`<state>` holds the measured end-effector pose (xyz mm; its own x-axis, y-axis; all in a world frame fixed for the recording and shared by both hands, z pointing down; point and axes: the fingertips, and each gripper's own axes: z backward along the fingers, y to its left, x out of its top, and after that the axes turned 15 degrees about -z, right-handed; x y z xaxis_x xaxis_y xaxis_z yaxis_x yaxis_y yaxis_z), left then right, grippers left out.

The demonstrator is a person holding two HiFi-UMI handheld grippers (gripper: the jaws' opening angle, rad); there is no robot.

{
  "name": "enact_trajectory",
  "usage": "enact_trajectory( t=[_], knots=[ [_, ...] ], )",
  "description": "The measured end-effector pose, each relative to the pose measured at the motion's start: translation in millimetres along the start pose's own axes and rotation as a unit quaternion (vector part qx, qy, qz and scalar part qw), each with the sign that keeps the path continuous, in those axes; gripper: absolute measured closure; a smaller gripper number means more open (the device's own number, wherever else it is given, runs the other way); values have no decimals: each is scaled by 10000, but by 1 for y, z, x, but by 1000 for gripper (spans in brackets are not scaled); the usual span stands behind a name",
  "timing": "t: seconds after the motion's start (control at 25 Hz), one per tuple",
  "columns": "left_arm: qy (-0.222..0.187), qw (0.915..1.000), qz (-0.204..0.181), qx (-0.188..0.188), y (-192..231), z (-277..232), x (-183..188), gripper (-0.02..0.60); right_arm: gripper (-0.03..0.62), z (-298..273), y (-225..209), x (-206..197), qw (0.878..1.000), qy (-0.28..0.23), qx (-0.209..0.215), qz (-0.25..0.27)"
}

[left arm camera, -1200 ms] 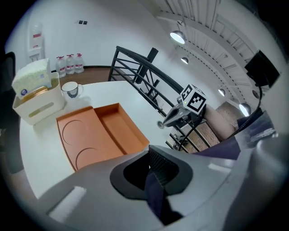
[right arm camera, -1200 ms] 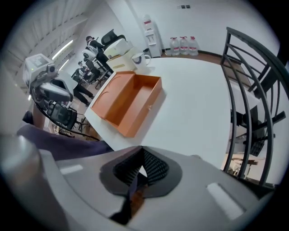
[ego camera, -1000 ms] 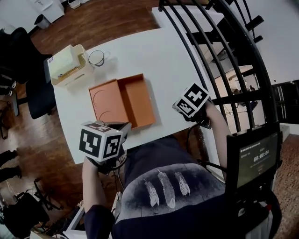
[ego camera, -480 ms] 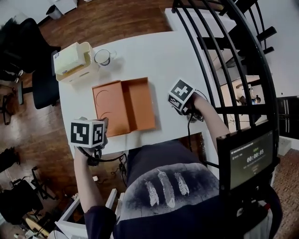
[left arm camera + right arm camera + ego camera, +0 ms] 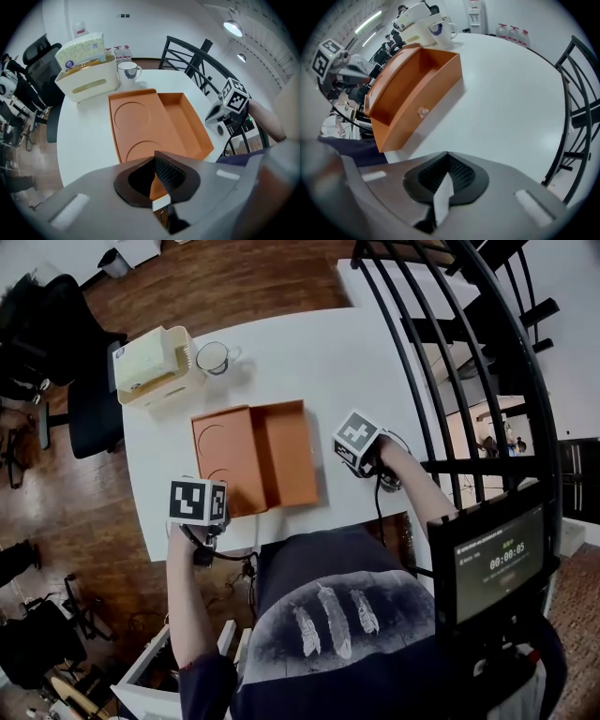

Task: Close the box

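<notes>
Box [image 5: 253,457]: one, orange, open.

The matt orange box [image 5: 253,456] sits on a smooth white table [image 5: 309,362] over glossy wooden floor [image 5: 244,277].

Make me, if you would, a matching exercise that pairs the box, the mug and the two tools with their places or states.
1 orange box
2 mug
3 left tool
4 right tool

a right of the box, apart from it
b open, lid lying flat
c beside the cream holder
d at the lid's near edge

Pairs: 1-b, 2-c, 3-d, 4-a.
</notes>
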<state>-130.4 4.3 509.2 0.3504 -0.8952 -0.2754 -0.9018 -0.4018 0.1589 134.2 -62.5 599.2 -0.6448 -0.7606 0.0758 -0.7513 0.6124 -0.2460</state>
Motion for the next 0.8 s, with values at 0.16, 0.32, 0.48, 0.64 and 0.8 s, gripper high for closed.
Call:
enact_trajectory(
  t=[0.16, 0.32, 0.48, 0.64, 0.8],
  knots=[
    [89, 9999, -104, 62, 1, -9, 4, 566, 589, -4, 0, -2, 9998, -24, 44, -204],
    [151, 9998, -78, 96, 5, -16, 4, 566, 589, -12, -2, -9, 9993, -19, 54, -358],
    [266, 9996, -50, 55, 6, -24, -1, 566, 589, -15, -2, -12, 9988, -33, 113, -475],
    [369, 9993, -20, 79, 10, -30, -7, 566, 589, -15, -2, -12, 9985, -28, 126, -537],
    [397, 9992, 74, -34, 11, -32, -7, 566, 589, -16, -2, -11, 9985, 22, 33, -548]
  ],
)
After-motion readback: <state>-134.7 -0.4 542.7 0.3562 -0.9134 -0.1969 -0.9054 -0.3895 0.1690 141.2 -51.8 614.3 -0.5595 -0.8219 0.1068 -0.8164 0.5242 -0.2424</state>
